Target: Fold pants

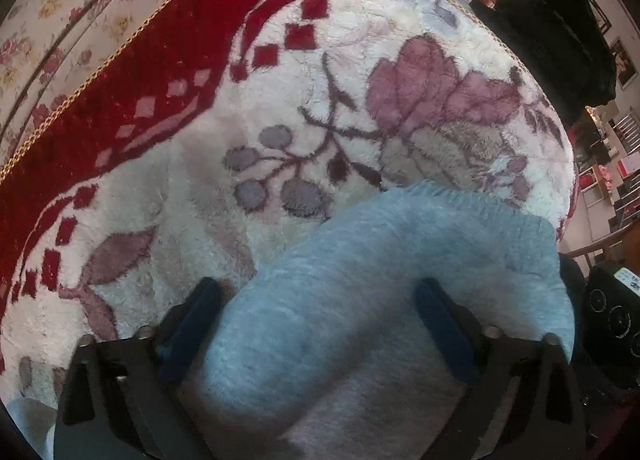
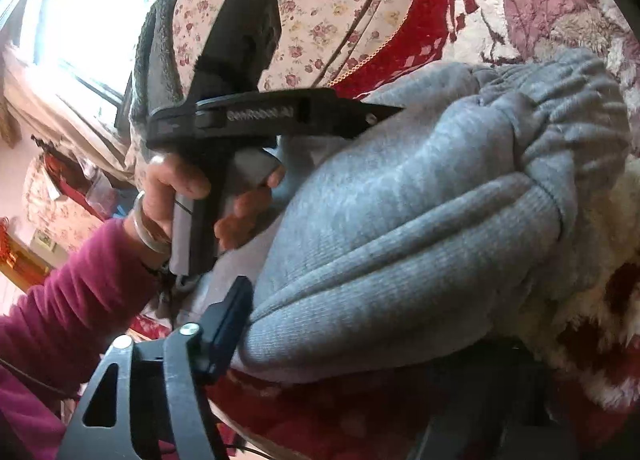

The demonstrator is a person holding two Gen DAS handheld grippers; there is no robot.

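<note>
Only readable text: "GenRobot.AI", embossed on the black body of the left gripper (image 2: pixel 380 113), right wrist view, around 10 o'clock from centre. A dark device (image 1: pixel 616 312) at 4 o'clock in the left wrist view has a small white panel with markings, too blurred to read.

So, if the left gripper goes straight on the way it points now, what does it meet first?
Most likely the grey pants: the fabric already lies between the open fingers of the left gripper. The floral blanket lies beyond; depth is unclear.
</note>
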